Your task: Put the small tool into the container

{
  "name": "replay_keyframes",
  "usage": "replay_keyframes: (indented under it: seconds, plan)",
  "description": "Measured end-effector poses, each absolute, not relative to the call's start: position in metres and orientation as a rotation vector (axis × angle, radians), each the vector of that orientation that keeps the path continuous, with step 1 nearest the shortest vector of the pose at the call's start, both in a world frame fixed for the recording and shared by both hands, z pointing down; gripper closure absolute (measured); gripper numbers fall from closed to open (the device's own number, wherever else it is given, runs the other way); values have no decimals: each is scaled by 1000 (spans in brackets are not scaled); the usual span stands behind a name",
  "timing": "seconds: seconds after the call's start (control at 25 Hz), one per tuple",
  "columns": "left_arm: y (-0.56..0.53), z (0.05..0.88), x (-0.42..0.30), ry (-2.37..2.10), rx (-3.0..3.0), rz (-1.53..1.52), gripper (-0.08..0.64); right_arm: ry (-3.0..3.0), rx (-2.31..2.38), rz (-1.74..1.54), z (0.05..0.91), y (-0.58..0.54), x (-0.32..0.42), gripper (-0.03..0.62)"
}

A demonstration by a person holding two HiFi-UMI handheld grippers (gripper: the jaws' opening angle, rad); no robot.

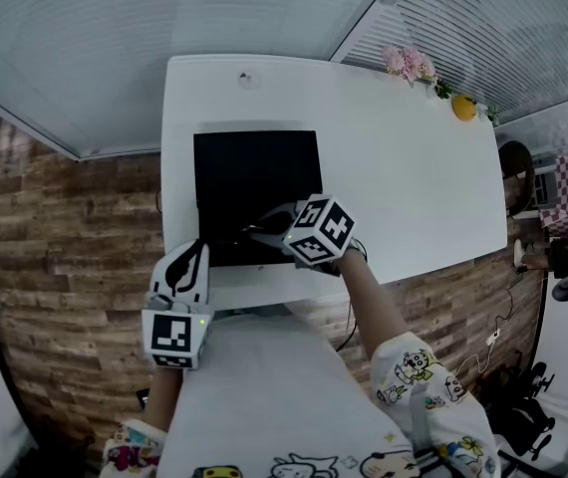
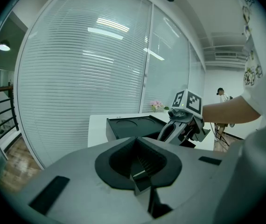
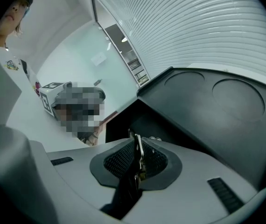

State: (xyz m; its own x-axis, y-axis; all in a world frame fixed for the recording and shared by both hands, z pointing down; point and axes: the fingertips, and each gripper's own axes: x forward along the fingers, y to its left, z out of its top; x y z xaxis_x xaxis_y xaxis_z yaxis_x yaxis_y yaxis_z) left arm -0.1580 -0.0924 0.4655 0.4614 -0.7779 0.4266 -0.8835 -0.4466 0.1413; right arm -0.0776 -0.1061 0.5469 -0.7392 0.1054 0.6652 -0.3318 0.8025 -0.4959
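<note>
A wide white rectangular table (image 1: pixel 414 167) is set before the person, and a shallow black moulded container (image 1: pixel 254 177) with round recesses is laid on it towards the near edge, within easy reach of both arms. The right gripper (image 1: pixel 264 232) is held over the container's near rim, angled inward, presumably so that its load can be let go inside rather than on the bare tabletop. Its jaws are clamped almost together on the small thin metal tool (image 3: pixel 137 146), which is pinched upright between the ribbed pads and not yet in the container. The left gripper (image 1: pixel 186 267) is kept low, short of the table's near edge, clenched on nothing; it is judged to be parked clear of the work.
</note>
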Motion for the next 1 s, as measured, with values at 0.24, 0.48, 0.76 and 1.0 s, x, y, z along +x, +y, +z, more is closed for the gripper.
replay_keyframes:
  seconds: [0.24,0.48,0.76,1.0]
  plan:
    - [-93,465,-158,-1412,2370,433,548,-2268,227,742,550,-112,-76,557]
    - [-90,467,-162,-1416,2366,429,548,-2267,263,712,554,-113,-80,488]
    - [-92,466,-161,-1417,2364,425,548,-2278,306,701,551,-119,-75,459]
    - [-93,465,-164,-1422,2369,428,548,-2281,322,670,546,-118,-73,456]
